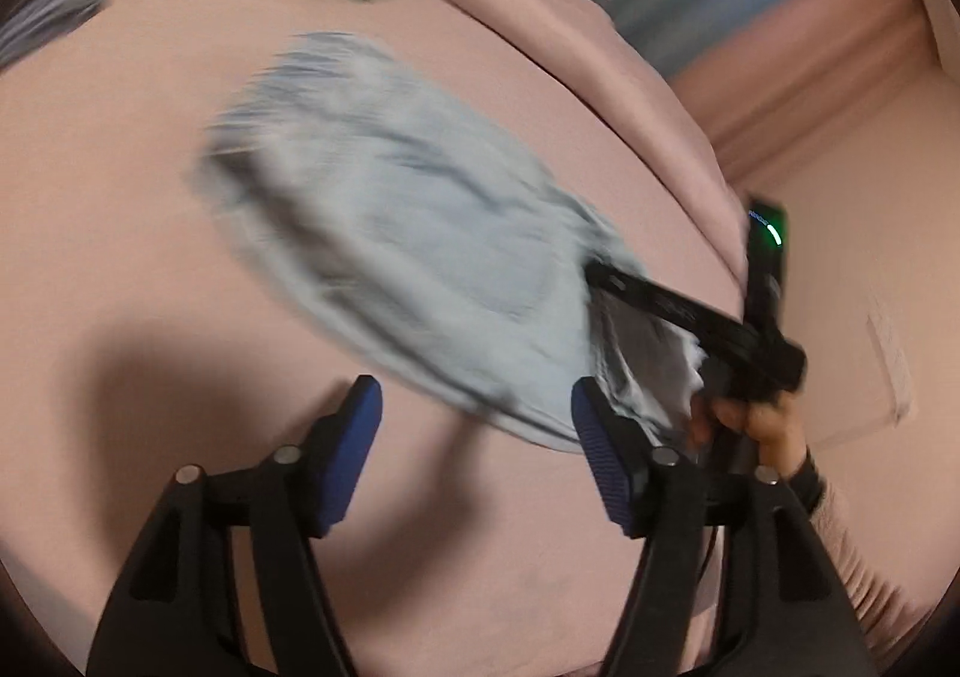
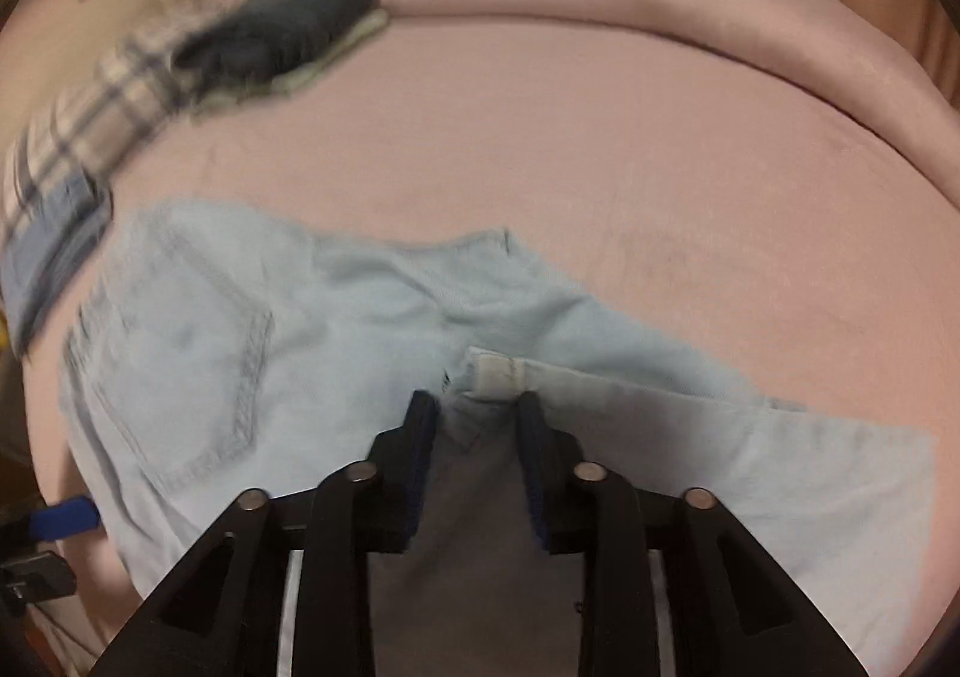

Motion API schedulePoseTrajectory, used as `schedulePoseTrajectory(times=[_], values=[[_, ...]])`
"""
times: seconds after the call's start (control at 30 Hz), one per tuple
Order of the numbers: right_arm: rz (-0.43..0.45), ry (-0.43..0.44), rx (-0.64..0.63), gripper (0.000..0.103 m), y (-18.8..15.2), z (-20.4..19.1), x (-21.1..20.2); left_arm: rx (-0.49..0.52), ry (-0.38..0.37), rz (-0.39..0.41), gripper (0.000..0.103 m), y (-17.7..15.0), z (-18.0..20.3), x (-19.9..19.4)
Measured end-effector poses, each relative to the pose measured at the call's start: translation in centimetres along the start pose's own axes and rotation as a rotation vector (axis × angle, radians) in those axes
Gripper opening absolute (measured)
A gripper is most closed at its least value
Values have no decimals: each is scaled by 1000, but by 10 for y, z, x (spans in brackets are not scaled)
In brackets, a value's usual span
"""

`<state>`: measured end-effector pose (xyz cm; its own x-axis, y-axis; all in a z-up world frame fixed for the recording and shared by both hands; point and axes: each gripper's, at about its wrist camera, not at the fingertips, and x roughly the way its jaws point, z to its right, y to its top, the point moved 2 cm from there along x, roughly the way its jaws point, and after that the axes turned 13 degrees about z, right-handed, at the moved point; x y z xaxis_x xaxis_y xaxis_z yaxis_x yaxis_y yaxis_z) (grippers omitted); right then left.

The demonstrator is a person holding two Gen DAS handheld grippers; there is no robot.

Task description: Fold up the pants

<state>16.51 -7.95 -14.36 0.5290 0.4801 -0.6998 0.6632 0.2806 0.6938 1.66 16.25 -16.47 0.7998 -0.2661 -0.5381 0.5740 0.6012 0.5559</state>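
Light blue pants (image 2: 252,329) lie flat on a pink bed sheet (image 2: 600,149), back pocket up, with one part folded over at the right. My right gripper (image 2: 477,407) is low over the near middle of the pants. Its jaws stand a little apart, with cloth lying between them just short of a white hem tab (image 2: 495,371); the pads do not press it. In the left wrist view the pants (image 1: 408,233) are blurred. My left gripper (image 1: 474,419) is wide open at their near edge, holding nothing. The right gripper's finger (image 1: 660,308) rests on the pants' right end.
A pile of other clothes lies at the back left: a dark garment (image 2: 288,17) and a plaid shirt (image 2: 90,125). A rolled pink duvet (image 2: 690,11) runs along the far side. A hand (image 1: 762,419) holds the right gripper.
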Motion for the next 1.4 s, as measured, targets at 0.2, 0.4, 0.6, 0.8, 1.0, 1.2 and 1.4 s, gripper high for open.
schedulePoseTrajectory(times=[0.2,0.4,0.6,0.8,1.0,1.2,1.4], values=[[40,22,0,40,-10,3,-50,-236,-23,31,67,10,-46,-8],[83,66,37,40,-25,-3,-82,-388,-33,85,68,29,-62,6],[67,106,64,40,-29,-17,-80,-409,47,184,68,52,-62,19],[36,127,34,40,-12,-43,-48,-431,25,149,30,57,-70,24],[-24,80,101,27,18,-51,6,-348,32,156,28,58,-64,24],[-117,18,51,22,16,-60,35,-203,0,186,28,65,-41,15],[-102,117,46,22,-13,-83,-21,-107,-5,203,28,68,-22,8]])
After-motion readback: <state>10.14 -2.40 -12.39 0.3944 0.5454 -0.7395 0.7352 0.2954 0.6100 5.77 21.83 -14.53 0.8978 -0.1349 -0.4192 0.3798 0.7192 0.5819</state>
